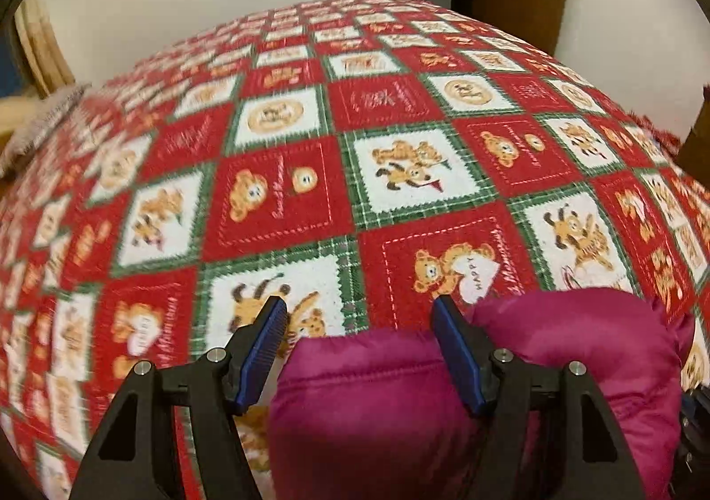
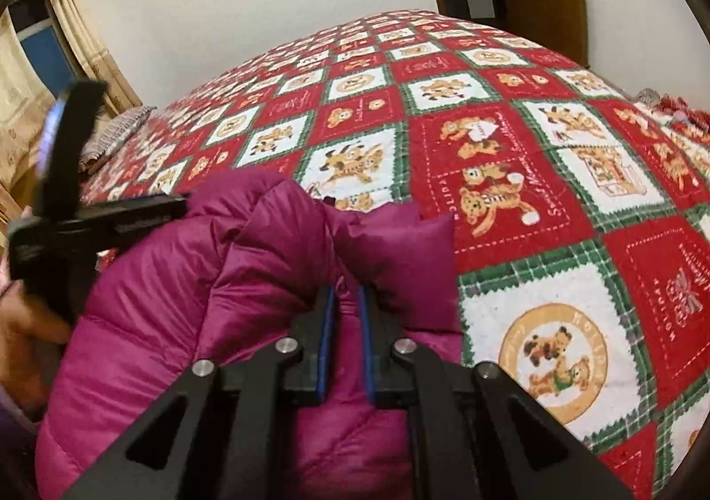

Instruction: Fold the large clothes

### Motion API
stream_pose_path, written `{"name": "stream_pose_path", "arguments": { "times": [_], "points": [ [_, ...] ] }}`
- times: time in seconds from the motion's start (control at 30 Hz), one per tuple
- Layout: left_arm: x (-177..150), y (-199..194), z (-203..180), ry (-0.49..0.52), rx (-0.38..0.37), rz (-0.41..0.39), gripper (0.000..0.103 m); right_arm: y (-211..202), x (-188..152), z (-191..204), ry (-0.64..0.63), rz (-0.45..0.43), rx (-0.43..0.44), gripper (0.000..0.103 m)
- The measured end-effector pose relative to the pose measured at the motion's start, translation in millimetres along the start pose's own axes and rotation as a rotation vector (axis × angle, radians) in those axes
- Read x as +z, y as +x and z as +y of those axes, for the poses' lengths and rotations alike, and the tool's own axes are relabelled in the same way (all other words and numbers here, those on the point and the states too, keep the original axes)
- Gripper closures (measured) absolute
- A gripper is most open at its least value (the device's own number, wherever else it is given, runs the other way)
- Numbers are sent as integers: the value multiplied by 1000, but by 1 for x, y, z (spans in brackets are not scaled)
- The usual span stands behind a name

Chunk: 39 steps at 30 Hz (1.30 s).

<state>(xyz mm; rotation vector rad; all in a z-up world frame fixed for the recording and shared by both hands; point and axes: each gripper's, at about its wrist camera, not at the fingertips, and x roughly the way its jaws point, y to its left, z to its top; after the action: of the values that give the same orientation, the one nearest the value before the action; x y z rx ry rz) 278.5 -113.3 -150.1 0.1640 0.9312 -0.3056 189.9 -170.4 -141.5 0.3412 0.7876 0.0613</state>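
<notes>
Right tongs pinched shut on a fold of the puffy magenta jacket; left tongs gaping open over another bulge of it, gripping nothing. Bunched in a heap near the front edge of the bed, on the teddy-bear quilt, far edge and both back corners bare of clothing. Seemingly the opening step: catching hold in order to spread the jacket flat. Next likely needs the left tongs lowered and closed on cloth, then both drawn apart toward the bed's side edges, without slipping off slick fabric.
</notes>
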Motion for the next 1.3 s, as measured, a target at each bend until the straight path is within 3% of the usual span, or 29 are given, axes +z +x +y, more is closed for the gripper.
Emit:
{"name": "stream_pose_path", "arguments": {
  "times": [0.17, 0.27, 0.37, 0.5, 0.63, 0.73, 0.93, 1.3],
  "points": [
    [5, 4, -15, 69, 71, -12, 34, 5, 2, -1, 13, 0, 4, 93],
    [6, -10, -7, 67, 45, -1, 34, 2, 4, -7, 41, 9, 51, 93],
    [-2, -50, 1, 52, -13, -65, 34, -21, 3, -21, 101, 7, 122, 92],
    [-32, -108, 11, 88, -41, -122, 34, -77, -4, -22, 92, -45, 165, 83],
    [-70, -135, 12, 92, -76, -124, 34, -130, -26, 0, 11, -60, 240, 82],
    [-97, -142, 10, 69, -96, -97, 34, -140, -49, 11, -5, -25, 278, 82],
    [-112, -142, 0, 66, -64, -87, 34, -118, -89, 13, 7, 66, 193, 82],
    [-106, -128, -18, 82, 16, -76, 34, -97, -118, 15, -6, 91, 107, 82]
  ]
}}
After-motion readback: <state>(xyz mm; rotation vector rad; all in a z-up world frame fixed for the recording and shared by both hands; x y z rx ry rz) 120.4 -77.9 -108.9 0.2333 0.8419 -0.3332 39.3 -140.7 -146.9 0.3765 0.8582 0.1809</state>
